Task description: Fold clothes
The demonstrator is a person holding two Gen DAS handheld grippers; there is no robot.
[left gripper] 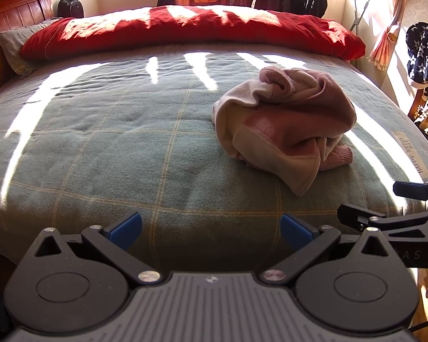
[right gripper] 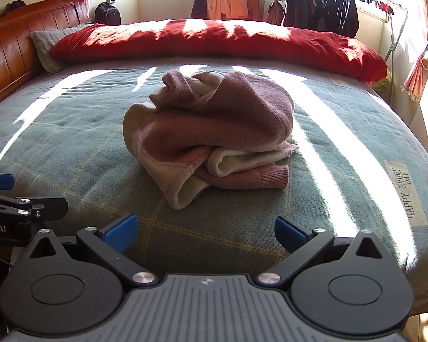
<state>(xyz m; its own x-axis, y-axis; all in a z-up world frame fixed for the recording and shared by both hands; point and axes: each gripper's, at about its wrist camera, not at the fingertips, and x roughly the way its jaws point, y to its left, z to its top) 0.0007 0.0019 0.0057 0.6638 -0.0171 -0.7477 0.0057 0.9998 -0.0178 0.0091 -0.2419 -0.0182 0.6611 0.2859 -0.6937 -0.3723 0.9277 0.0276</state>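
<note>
A crumpled pink and cream garment lies in a heap on the green plaid bedspread. One ribbed pink cuff sticks out at its near right. My left gripper stands open at the near edge of the bed, to the left of the heap and well short of it. Nothing is between its blue pads. My right gripper is open too, empty, facing the heap from just in front. Each gripper shows at the other view's side edge.
A red duvet is bunched along the far side of the bed. A wooden headboard and grey pillow are at the left. Dark jackets hang on a rack by the window. A label marks the bedspread's right edge.
</note>
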